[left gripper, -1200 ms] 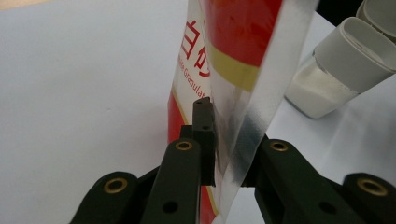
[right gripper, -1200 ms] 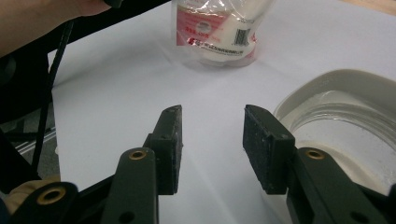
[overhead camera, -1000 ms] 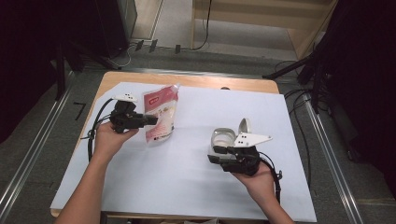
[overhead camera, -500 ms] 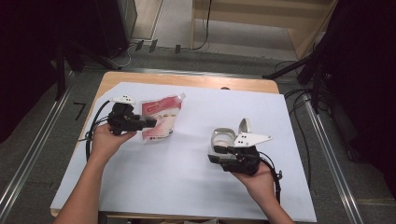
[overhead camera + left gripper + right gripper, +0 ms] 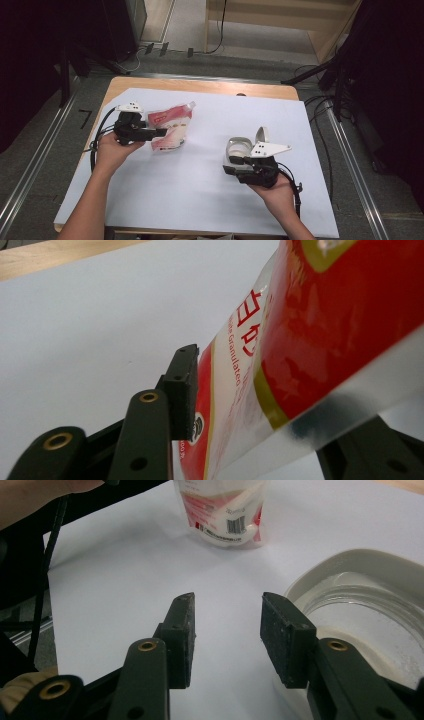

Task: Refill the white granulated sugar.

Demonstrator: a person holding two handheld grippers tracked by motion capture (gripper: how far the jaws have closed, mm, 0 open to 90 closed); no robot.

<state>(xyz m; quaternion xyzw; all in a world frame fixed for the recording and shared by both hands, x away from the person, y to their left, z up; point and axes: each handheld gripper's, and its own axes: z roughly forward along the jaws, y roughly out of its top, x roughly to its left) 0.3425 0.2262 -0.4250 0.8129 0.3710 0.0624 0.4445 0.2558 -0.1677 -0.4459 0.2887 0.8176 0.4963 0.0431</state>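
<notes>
A red and white pouch (image 5: 172,125) with a corner spout lies tilted on the white sheet at the left. It sits between the jaws of my left gripper (image 5: 161,133), which have just been opening. In the left gripper view the pouch (image 5: 325,315) leans across the gap of the left gripper (image 5: 270,405), by the left pad (image 5: 182,390), and hides the right jaw's tip. My right gripper (image 5: 229,167) stands open with nothing between its pads (image 5: 280,640), next to a white lidded bowl (image 5: 239,148). In the right gripper view, beyond that gripper (image 5: 227,620), are the pouch (image 5: 225,510) and, at right, the bowl (image 5: 360,565).
The white sheet (image 5: 200,200) covers most of a wooden table (image 5: 200,86). The bowl's lid (image 5: 261,135) stands raised behind it. A black cable (image 5: 97,142) trails from the left gripper off the table's left edge. Metal rails run along the floor on both sides.
The left gripper's jaws have widened around the pouch. The pouch has tipped over from more upright, its spout now pointing up and right. The right hand has not moved.
</notes>
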